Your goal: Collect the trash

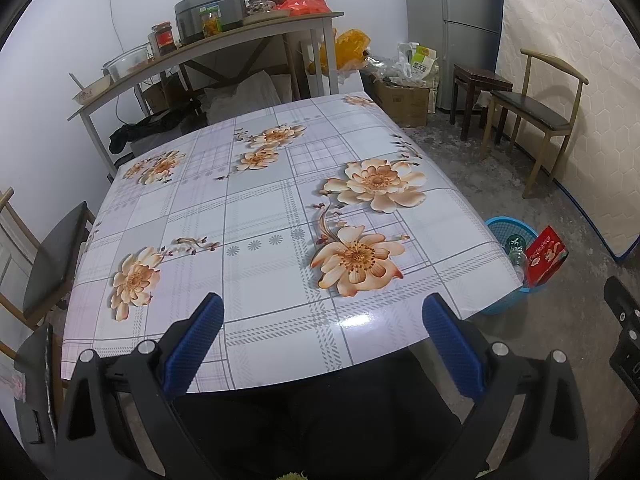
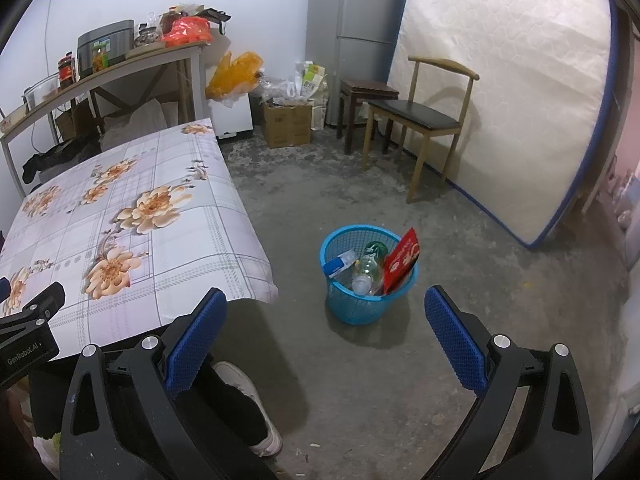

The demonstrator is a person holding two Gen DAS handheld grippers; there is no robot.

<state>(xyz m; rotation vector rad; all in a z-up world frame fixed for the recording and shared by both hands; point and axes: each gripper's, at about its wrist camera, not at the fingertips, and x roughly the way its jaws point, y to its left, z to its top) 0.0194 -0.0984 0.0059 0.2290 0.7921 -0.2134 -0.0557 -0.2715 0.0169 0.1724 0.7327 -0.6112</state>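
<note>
A blue plastic basket (image 2: pixel 366 304) stands on the concrete floor right of the table. In it are a red packet (image 2: pixel 401 260), a clear plastic bottle (image 2: pixel 366 272) and a blue-and-white box (image 2: pixel 339 264). The basket also shows in the left wrist view (image 1: pixel 498 227) past the table's right corner. My right gripper (image 2: pixel 326 312) is open and empty, held above the floor just short of the basket. My left gripper (image 1: pixel 323 320) is open and empty over the near edge of the floral-cloth table (image 1: pixel 256 216). The left gripper's body shows in the right wrist view (image 2: pixel 28 328).
A wooden chair (image 2: pixel 420 120) and dark stool (image 2: pixel 366 92) stand by a mattress (image 2: pixel 512 92) leaning on the right wall. A cluttered shelf (image 1: pixel 208 44), cardboard box (image 2: pixel 286 124) and fridge (image 2: pixel 352 20) are at the back. Another chair (image 1: pixel 52 260) sits left of the table. The person's shoe (image 2: pixel 248 396) is below.
</note>
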